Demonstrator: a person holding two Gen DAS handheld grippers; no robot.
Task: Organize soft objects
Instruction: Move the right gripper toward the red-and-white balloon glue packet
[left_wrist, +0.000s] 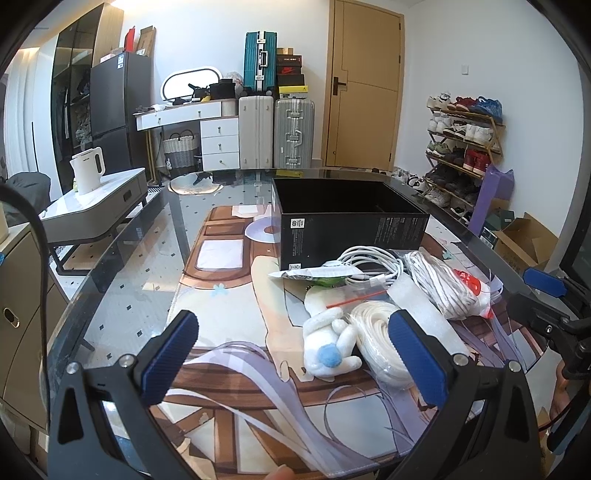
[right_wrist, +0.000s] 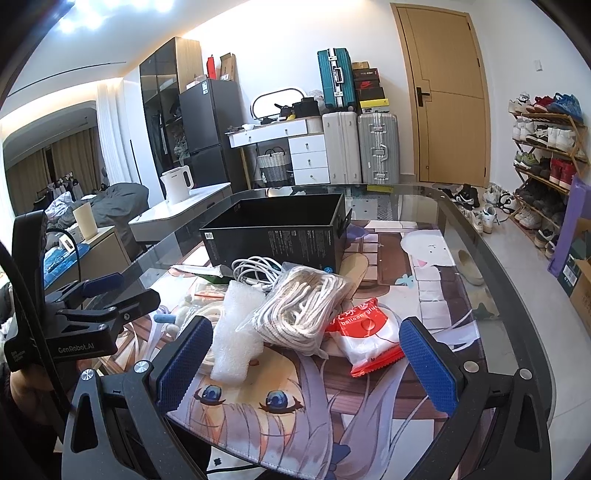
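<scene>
Glass covers the desk (left_wrist: 122, 280), with a printed cartoon mat beneath it, and an open black box (left_wrist: 347, 218) stands at the far side. Just near of the box lies the heap of soft things: a white plush toy (left_wrist: 328, 343), a bagged white rope coil (right_wrist: 306, 306), a foam block (right_wrist: 236, 332), white cables (left_wrist: 373, 262) and a red-and-white packet (right_wrist: 369, 336). The left tool (left_wrist: 291, 358) is spread wide and holds nothing, with the plush toy between its pads. The right tool (right_wrist: 306, 362) is likewise wide open and empty, facing the foam and rope. A good first grasp would probably take the toy across its body, squeezing gently, then lift clear of the neighbouring coil before carrying it to the box.
</scene>
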